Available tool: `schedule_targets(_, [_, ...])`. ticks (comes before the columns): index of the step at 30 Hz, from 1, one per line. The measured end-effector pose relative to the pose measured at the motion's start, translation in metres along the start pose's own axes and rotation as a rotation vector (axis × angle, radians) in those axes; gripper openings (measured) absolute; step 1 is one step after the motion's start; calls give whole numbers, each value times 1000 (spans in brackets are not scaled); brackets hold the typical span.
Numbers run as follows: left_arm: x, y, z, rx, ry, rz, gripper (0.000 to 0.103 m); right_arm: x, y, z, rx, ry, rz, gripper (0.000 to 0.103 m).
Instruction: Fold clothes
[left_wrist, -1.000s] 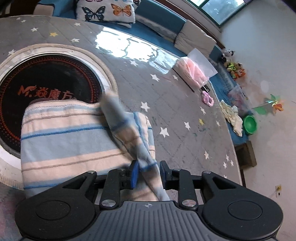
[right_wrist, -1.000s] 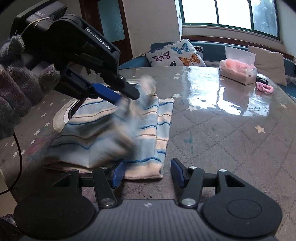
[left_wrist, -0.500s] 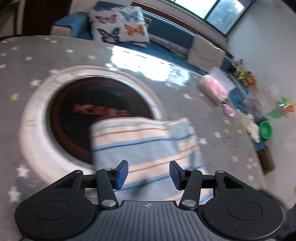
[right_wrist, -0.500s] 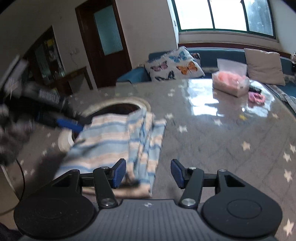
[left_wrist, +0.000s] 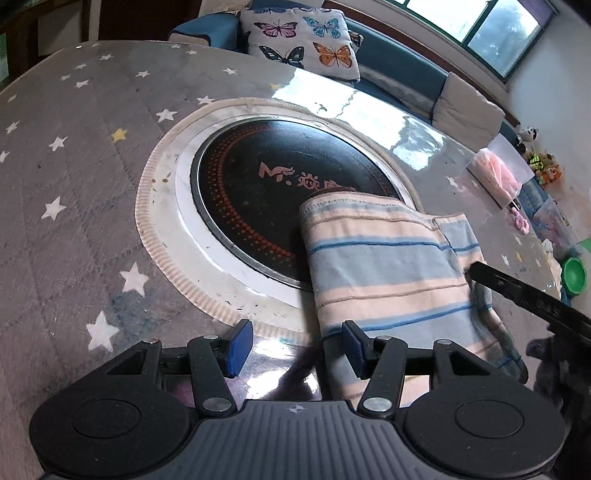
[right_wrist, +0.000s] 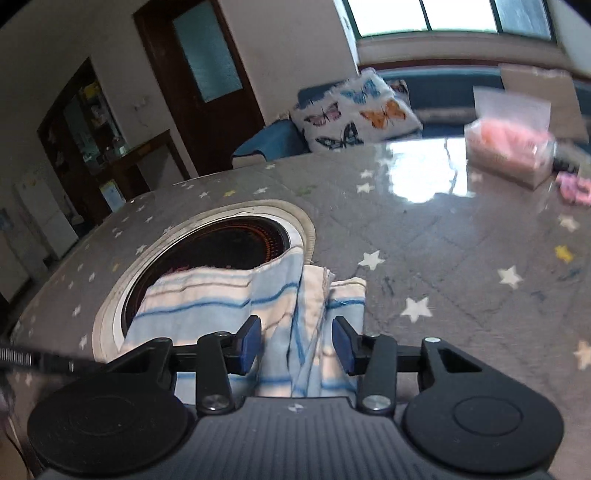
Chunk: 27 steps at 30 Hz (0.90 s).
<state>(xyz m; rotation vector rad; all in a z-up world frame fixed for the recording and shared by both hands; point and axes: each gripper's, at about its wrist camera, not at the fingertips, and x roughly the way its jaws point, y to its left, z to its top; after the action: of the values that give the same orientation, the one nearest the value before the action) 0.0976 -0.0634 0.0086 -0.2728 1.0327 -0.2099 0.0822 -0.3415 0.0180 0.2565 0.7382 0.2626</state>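
A folded striped cloth (left_wrist: 391, 266), pale blue and cream with blue lines, lies on the grey star-patterned table, partly over the round black cooktop (left_wrist: 266, 192). My left gripper (left_wrist: 297, 347) is open and empty at the cloth's near left corner. The cloth also shows in the right wrist view (right_wrist: 258, 299), where my right gripper (right_wrist: 295, 343) is open just above its folded edge, holding nothing. A black part of the right gripper (left_wrist: 524, 291) pokes in at the right of the left wrist view.
A clear bag of pink items (right_wrist: 513, 147) and a pink scrunchie (right_wrist: 572, 188) lie at the far right of the table. A butterfly cushion (left_wrist: 303, 40) sits on the blue bench behind. A green bowl (left_wrist: 574, 275) is beyond the table's right edge.
My left gripper let go of the cloth's flap, opened, and pulled back to the left. The flap now lies flat on the pile. My right gripper rose and came in over the cloth.
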Motion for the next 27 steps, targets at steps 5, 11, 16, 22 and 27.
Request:
schedule_targets(5, [0, 0, 2, 1, -2, 4, 59, 1, 8, -2, -24, -22, -21, 15])
schedule_targets(11, [2, -3, 5, 15, -7, 8, 63, -11, 44, -14, -242, -101, -80, 10])
schedule_targets(16, [3, -4, 5, 18, -7, 4, 64, -6, 72, -28, -414, -121, -148, 12])
schedule_targets(22, [3, -5, 4, 22, -7, 3, 67, -6, 84, -32, -492, -133, -183, 17])
schedule_targets(27, [4, -7, 3, 28, -7, 6, 69, -3, 70, -24, -406, -110, -129, 16])
